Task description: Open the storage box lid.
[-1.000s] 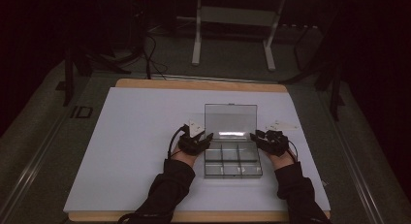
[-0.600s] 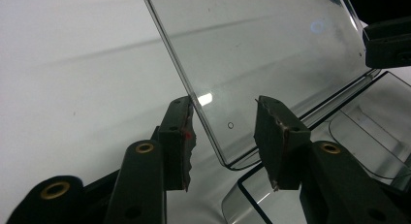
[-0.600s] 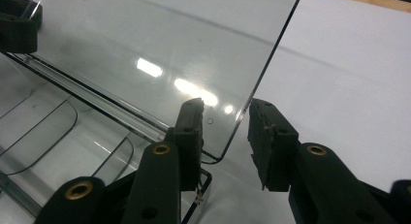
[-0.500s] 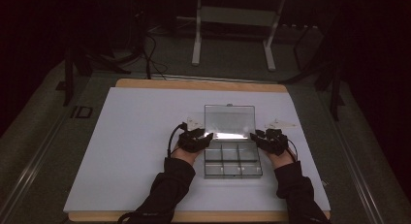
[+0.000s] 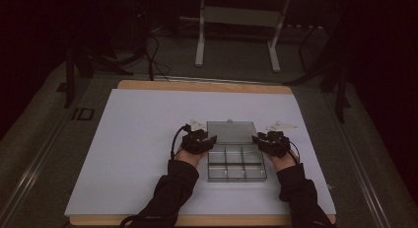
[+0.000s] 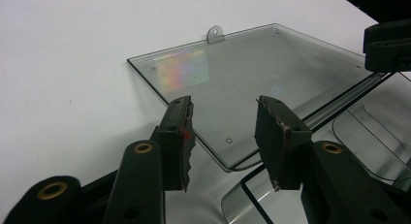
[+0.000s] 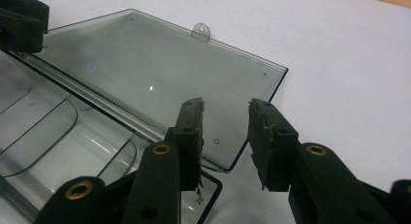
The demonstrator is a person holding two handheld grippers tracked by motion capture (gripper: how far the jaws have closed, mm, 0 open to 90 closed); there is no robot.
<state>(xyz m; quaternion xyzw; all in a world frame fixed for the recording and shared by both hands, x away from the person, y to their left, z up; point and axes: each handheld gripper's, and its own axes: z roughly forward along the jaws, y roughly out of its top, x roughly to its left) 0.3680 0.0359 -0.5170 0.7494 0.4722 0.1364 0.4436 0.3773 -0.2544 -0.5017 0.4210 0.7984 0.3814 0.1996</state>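
A clear plastic compartment box [image 5: 236, 164] sits near the front middle of the white sheet on the bench [image 5: 143, 119], with its hinged lid [image 5: 230, 132] swung fully open and lying flat on the sheet on the far side of the tray. The left gripper [image 6: 223, 132] hovers at the lid's left near corner, by the hinge, and its jaws stand apart with the lid's edge below and between them, pressing on nothing. The right gripper [image 7: 225, 136] mirrors it at the right near corner, jaws likewise apart and gripping nothing. In the high view each gripper sits level with the hinge line, one on either side of the box. Judging from this, the step in hand is either settling the lid flat or taking hold of it to swing it shut. To close it well, both sides should be taken evenly: slide a jaw under each side edge of the lid rather than at the hinge corners, where there is little leverage, and pinch lightly, since the thin plastic will flex and slip. Lifting both sides together keeps the lid from twisting on its hinge. The small tab [image 6: 213, 34] at the lid's far edge should meet the tray's front wall squarely, and the light tray may slide on the sheet if pushed sideways.
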